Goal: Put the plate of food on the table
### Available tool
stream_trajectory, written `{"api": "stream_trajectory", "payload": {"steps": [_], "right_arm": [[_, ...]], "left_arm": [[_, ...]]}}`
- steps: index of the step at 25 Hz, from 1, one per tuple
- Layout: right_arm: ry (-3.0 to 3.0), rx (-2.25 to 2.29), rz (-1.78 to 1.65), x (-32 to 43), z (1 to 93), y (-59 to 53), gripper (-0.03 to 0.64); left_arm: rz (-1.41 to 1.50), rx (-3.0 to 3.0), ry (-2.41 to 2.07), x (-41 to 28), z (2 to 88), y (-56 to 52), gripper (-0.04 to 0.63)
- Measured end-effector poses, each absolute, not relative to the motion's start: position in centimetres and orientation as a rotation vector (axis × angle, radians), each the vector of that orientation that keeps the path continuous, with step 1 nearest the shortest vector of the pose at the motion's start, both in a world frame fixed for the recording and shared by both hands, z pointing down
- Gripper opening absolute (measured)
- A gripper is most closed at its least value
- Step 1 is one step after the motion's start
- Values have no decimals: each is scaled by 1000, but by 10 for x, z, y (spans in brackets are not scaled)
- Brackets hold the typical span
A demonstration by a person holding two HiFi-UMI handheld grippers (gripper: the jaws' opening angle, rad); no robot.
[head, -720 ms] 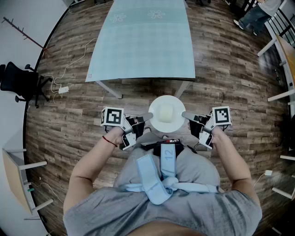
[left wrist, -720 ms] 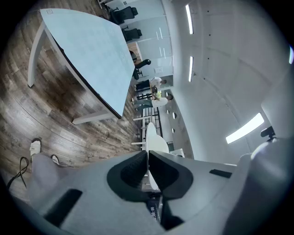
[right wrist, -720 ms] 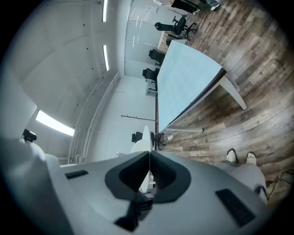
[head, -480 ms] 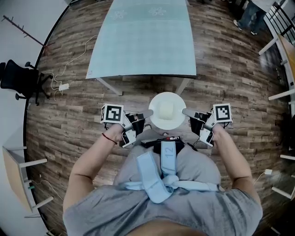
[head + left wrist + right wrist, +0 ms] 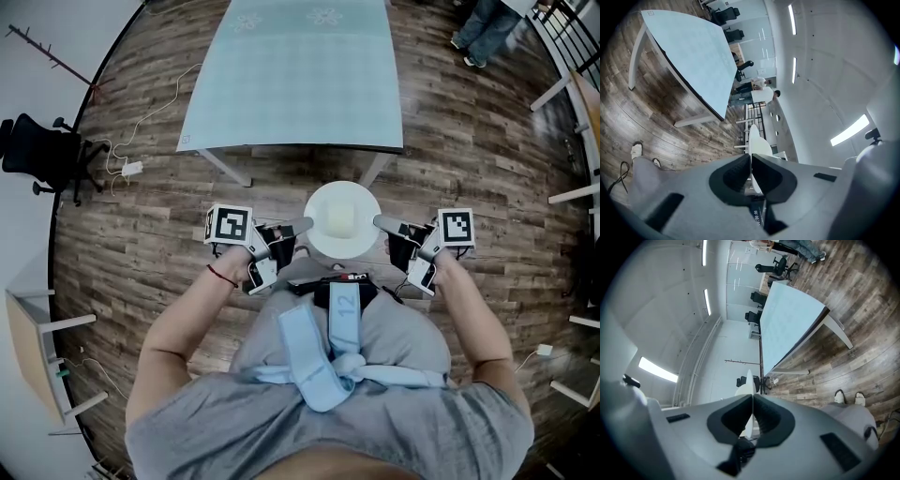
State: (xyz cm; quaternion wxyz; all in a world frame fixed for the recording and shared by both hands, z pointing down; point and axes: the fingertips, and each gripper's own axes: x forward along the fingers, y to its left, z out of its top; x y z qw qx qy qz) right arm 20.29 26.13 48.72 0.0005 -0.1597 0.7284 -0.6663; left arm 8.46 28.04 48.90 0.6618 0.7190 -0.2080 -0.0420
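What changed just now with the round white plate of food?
Hardly anything: the round white plate of food stays clamped at its rim by the left gripper and right gripper, short of the pale blue table. Only the bystander's legs shifted left.

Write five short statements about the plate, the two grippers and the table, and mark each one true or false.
1. The left gripper is shut on the rim of the plate. True.
2. The plate rests on the table. False: it is held in the air over the wood floor, short of the table's near edge.
3. The right gripper is open and empty. False: its jaws are shut on the plate's opposite rim.
4. A pale piece of food lies at the middle of the plate. True.
5. A black office chair stands near the wall on the person's left. True.
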Motion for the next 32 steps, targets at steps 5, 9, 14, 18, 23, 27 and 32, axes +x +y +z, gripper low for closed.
{"api": "stream_trajectory", "payload": {"steps": [5, 9, 14, 18, 23, 27, 32], "right_arm": [[2265, -522, -2115, 203, 489, 262, 35], [2247, -538, -2126, 206, 489, 265, 37], [2237, -546, -2134, 206, 488, 267, 35], [2253, -549, -2123, 207, 487, 265, 35], [2254, -545, -2128, 206, 486, 266, 36], [2238, -538, -2138, 205, 485, 266, 35], [2249, -525, -2131, 204, 484, 266, 35]], "left_arm": [[-88, 1616, -481, 82, 493, 281, 29], [-90, 1608, -476, 84, 490, 283, 29], [-102, 1600, -466, 85, 489, 285, 29], [-100, 1599, -468, 84, 491, 284, 29], [-101, 1601, -465, 84, 489, 283, 29], [-105, 1601, -468, 83, 488, 283, 29], [-110, 1600, -475, 81, 487, 285, 29]]}}
